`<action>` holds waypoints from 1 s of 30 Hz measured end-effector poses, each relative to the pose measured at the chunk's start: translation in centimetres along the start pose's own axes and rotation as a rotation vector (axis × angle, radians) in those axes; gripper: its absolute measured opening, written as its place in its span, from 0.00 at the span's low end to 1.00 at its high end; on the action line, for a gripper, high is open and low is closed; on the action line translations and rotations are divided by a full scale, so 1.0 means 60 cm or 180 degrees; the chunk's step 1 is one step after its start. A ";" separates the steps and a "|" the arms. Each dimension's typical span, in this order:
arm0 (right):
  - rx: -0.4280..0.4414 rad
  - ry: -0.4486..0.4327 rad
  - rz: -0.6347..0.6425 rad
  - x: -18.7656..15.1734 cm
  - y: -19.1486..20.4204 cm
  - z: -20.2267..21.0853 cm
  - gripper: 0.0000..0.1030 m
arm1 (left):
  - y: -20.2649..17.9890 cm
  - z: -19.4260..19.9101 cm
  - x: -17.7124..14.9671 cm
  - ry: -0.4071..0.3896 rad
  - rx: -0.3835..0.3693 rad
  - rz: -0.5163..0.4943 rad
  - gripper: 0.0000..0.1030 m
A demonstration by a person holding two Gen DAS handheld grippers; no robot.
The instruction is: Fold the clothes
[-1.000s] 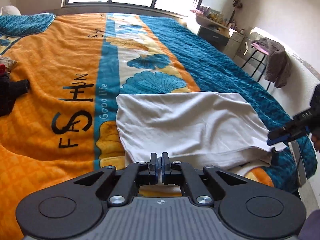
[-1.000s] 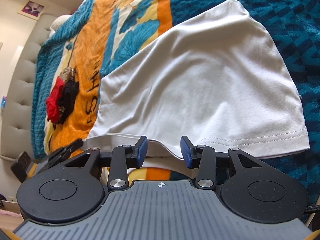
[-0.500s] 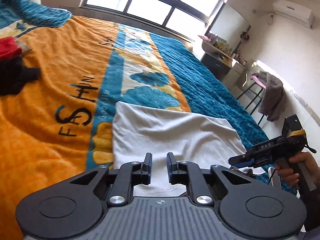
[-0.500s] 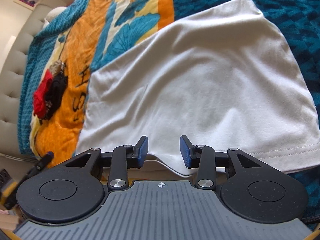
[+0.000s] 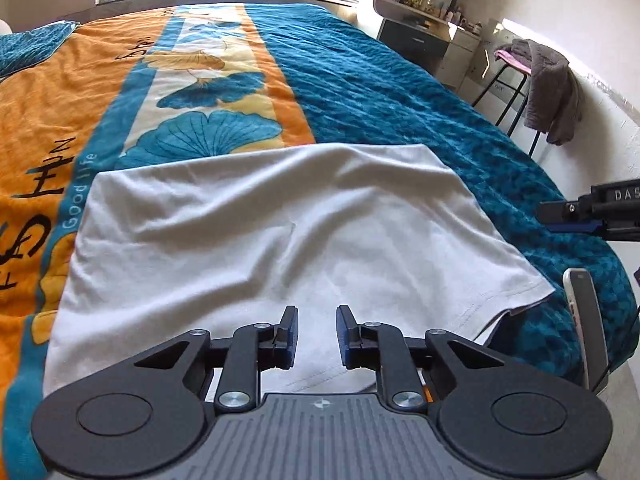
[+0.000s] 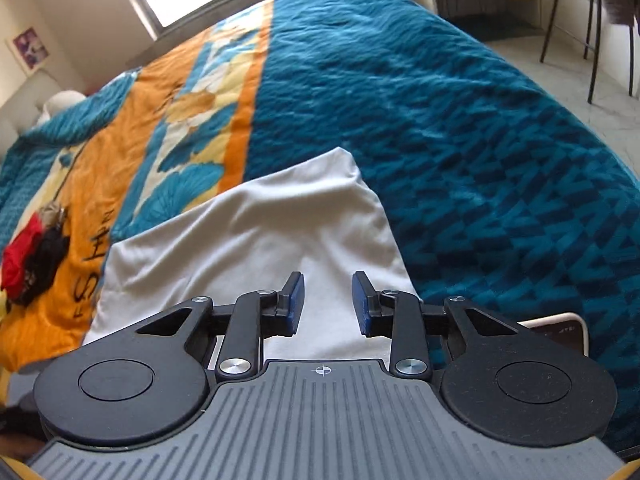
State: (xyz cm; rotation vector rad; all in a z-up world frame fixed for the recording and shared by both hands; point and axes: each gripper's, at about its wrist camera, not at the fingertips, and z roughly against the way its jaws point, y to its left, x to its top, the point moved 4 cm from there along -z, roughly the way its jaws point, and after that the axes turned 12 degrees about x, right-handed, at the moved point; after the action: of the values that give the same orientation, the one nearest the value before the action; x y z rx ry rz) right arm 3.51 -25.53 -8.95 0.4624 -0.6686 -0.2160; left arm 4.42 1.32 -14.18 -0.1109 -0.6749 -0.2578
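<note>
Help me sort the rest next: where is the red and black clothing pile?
In the right wrist view the clothing pile lies at the far left on the orange part of the bedspread, left of the white T-shirt.

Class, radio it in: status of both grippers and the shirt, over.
Left gripper open, empty. Right gripper closing, nothing between its jaws. White shirt lying part-folded on the bed. Phone near its hem.

Phone (image 5: 585,320) at bed edge; jacket (image 5: 552,92) on stool.
</note>
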 end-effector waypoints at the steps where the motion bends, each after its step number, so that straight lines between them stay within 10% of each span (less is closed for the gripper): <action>1: 0.0004 0.0082 -0.0077 -0.005 -0.011 -0.009 0.33 | -0.012 -0.001 -0.008 0.0003 0.0003 -0.0094 0.16; 6: -0.0066 0.0616 0.0018 -0.058 -0.040 -0.067 0.32 | -0.037 0.003 -0.034 0.0000 -0.0004 -0.0528 0.16; 11: -0.0726 0.0765 0.0358 -0.075 -0.057 -0.051 0.04 | 0.010 0.028 -0.039 0.0147 0.0362 -0.0761 0.16; 17: -0.0293 0.0221 0.0039 -0.008 -0.042 0.000 0.23 | 0.139 0.087 0.033 -0.0001 0.0310 0.0286 0.29; 20: 0.0078 -0.0077 -0.0210 0.033 -0.028 -0.006 0.50 | 0.205 0.081 0.068 -0.0071 0.0643 0.0671 0.34; 30: 0.0507 -0.0130 -0.0812 0.117 -0.065 -0.112 0.56 | 0.352 -0.057 0.118 0.0151 0.0551 0.1755 0.37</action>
State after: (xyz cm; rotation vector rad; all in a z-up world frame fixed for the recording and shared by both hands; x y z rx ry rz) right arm 13.04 -29.04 -11.62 0.6987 -0.6688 -0.4158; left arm 17.52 19.58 -12.72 -0.1205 -0.5923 0.3263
